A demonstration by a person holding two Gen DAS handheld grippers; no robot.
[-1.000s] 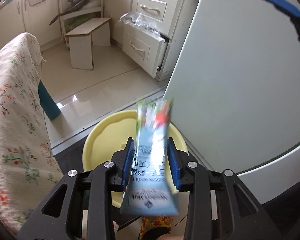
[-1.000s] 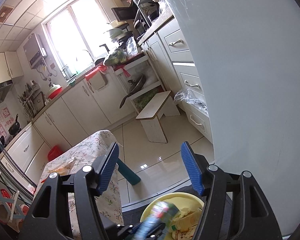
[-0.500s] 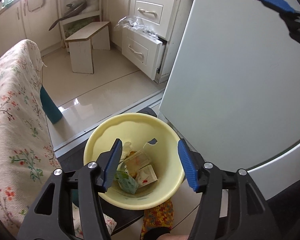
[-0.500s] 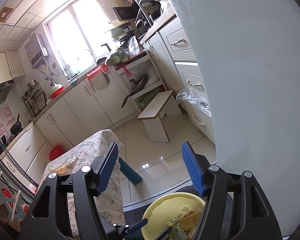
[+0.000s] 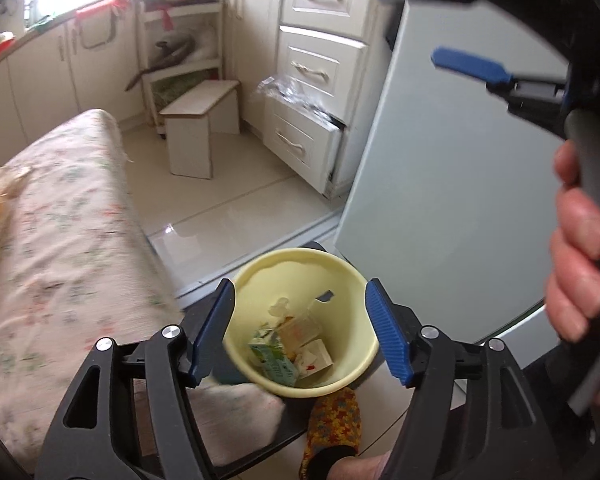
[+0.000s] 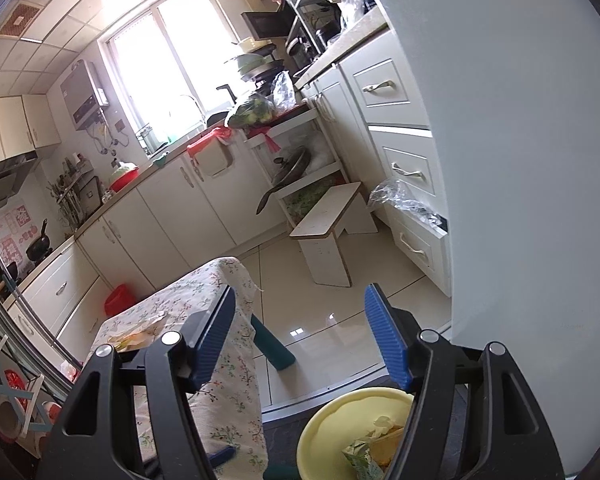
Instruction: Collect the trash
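Observation:
A yellow bin (image 5: 260,272) stands on the floor beside the table; it also shows in the right wrist view (image 6: 328,428). Inside lie a green carton (image 5: 274,360) and other small cartons and wrappers (image 5: 308,356). My left gripper (image 5: 300,328) hangs open and empty above the bin. My right gripper (image 6: 298,340) is open and empty, higher up, pointing over the floor; one of its blue fingers (image 5: 470,65) shows in the left wrist view. Crumpled wrappers (image 6: 140,330) lie on the floral tablecloth (image 6: 220,292).
A white fridge door (image 5: 452,184) stands right of the bin. A small white stool (image 5: 200,136) and a half-open drawer (image 5: 304,140) with plastic film are across the tiled floor. A slippered foot (image 5: 332,424) is by the bin. A red bin (image 6: 118,300) sits by the cabinets.
My left gripper opened and let go of the blue-green carton, which fell into the yellow bin. The left gripper has since risen and drawn back. The right gripper barely moved.

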